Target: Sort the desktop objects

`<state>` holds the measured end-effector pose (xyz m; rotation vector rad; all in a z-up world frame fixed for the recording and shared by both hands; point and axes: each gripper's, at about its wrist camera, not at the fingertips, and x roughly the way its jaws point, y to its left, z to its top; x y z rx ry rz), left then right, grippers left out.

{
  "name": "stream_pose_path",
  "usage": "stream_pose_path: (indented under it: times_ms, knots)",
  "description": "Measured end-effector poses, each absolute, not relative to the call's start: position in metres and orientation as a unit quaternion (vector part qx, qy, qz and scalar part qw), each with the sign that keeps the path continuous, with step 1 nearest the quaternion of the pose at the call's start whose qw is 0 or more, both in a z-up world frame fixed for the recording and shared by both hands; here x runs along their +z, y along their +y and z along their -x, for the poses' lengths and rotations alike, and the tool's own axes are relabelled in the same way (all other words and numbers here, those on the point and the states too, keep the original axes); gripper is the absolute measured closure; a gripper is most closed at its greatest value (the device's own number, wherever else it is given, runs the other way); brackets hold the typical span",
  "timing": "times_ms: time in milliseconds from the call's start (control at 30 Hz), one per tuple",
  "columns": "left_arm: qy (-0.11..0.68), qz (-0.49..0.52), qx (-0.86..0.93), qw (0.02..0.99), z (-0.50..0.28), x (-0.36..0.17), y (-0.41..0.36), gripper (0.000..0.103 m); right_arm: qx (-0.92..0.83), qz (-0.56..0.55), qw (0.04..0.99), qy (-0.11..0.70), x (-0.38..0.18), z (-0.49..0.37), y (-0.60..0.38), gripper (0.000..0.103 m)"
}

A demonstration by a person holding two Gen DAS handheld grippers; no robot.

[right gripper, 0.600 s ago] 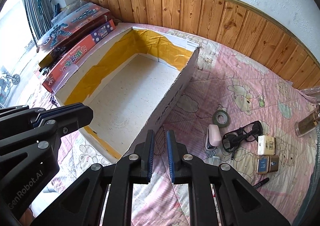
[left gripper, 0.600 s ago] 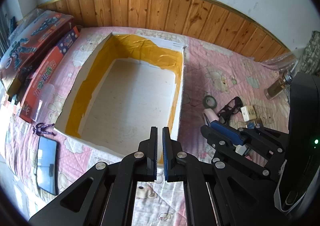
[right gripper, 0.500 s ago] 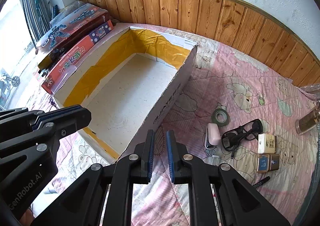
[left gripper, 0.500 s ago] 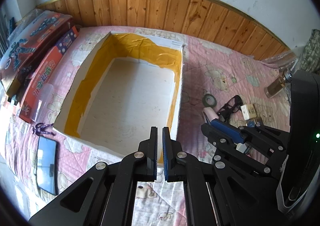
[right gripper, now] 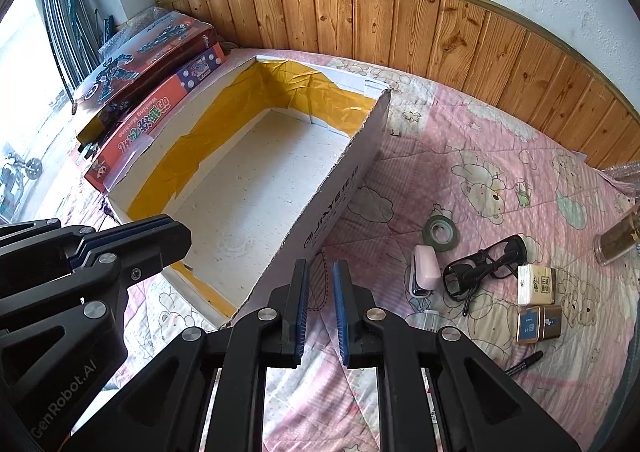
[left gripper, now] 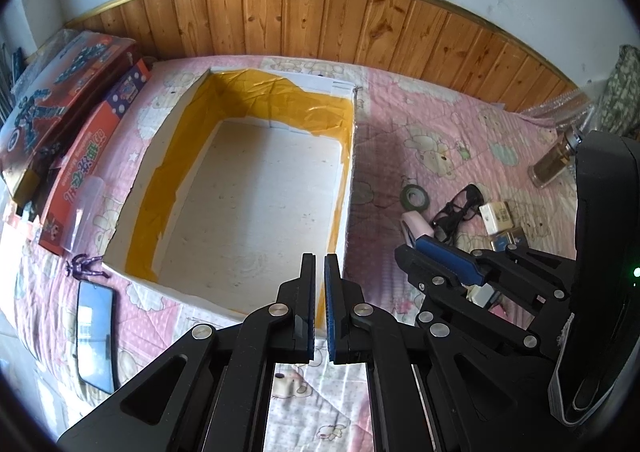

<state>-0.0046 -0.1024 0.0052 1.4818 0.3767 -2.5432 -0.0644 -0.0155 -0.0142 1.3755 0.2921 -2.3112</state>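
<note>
Both pairs of fingers closed and empty; the clutter lies to the right of the box.

The right gripper [right gripper: 320, 308] hangs nearer the stapler [right gripper: 423, 272] and glasses [right gripper: 482, 266] than the left gripper [left gripper: 319, 308] does; the empty cardboard box [right gripper: 340, 188] lies left of them on the bed.

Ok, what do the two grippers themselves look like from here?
Both are matte black linkage frames with silver rivets and ribbed blue pads on their fingers. The left gripper carries white "GenRobot.AI" lettering on its body, seen in the right wrist view. The right gripper has a small green light on its housing.
</note>
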Motion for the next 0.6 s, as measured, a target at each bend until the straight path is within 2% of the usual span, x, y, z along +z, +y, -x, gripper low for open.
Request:
stream_pose_path:
  times_ms: [267, 333, 367, 400, 433, 467, 600]
  knots:
    - [0.129, -0.500, -0.853, 0.081, 0.006, 0.005, -0.096, 0.099, -0.835, -0.499, 0.213, 0.091, -0.017, 0.064, -0.005, 0.089]
    - [0.142, -0.501, -0.852, 0.059, 0.008, 0.004, -0.091, 0.096, -0.838, -0.498, 0.209, 0.074, -0.017, 0.063, 0.008, 0.088]
    - [0.149, -0.502, -0.851, 0.047, 0.009, 0.004, -0.087, 0.091, -0.840, -0.499, 0.203, 0.062, -0.019, 0.062, 0.018, 0.081]
    - [0.150, -0.503, -0.850, 0.037, 0.009, 0.003, -0.082, 0.079, -0.842, -0.501, 0.195, 0.047, -0.022, 0.060, 0.031, 0.073]
    - [0.148, -0.503, -0.851, 0.029, 0.010, 0.002, -0.075, 0.071, -0.845, -0.501, 0.185, 0.030, -0.026, 0.057, 0.048, 0.053]
    - [0.144, -0.503, -0.852, 0.019, 0.011, 0.001, -0.068, 0.070, -0.848, -0.500, 0.173, 0.013, -0.030, 0.053, 0.065, 0.045]
    - [0.131, -0.527, -0.839, -0.035, 0.023, -0.017, -0.030, 0.065, -0.850, -0.513, 0.093, -0.076, -0.054, 0.041, 0.152, 0.045]
